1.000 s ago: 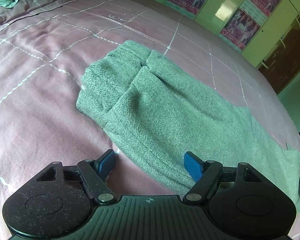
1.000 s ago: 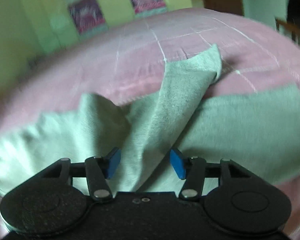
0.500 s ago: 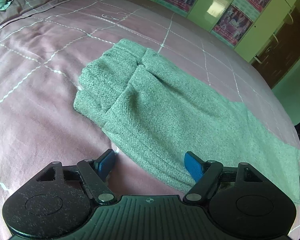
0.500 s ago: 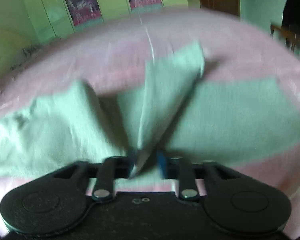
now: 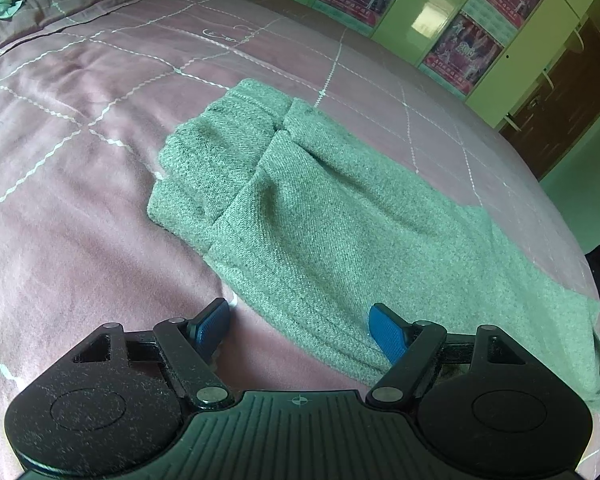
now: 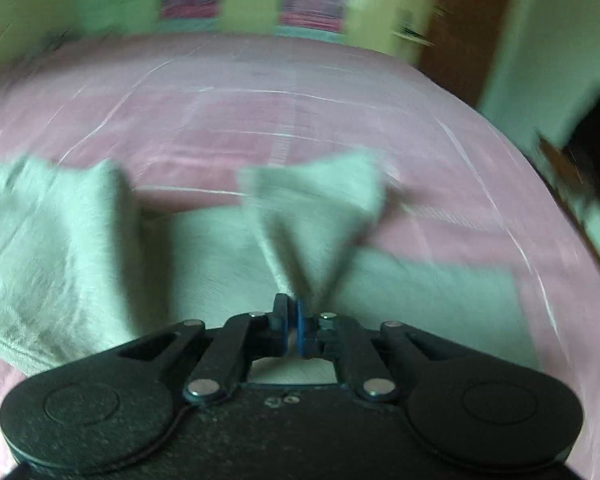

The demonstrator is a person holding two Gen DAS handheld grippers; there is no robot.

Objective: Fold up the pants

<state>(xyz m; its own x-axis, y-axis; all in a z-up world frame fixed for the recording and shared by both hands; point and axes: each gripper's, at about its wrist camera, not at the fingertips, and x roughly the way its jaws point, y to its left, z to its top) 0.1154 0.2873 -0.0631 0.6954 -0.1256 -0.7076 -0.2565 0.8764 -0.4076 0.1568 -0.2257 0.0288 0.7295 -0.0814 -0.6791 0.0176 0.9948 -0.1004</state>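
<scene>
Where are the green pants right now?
The pants lie on the pink bedspread, right ahead of the left gripper; the right gripper pinches one end.

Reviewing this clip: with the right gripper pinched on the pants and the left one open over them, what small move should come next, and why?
Probably carry the pinched corner up and over toward the bunched end. The right gripper is shut on a raised flap of the grey pants, which lie stretched out on the pink bedspread. The left gripper is open, with the near edge of the pants between its fingers, not gripped, so it can wait.

Grey-green pants [image 5: 340, 216] on pink bedspread [image 5: 60, 160] — left gripper [image 5: 300, 330] jaws apart, empty
</scene>
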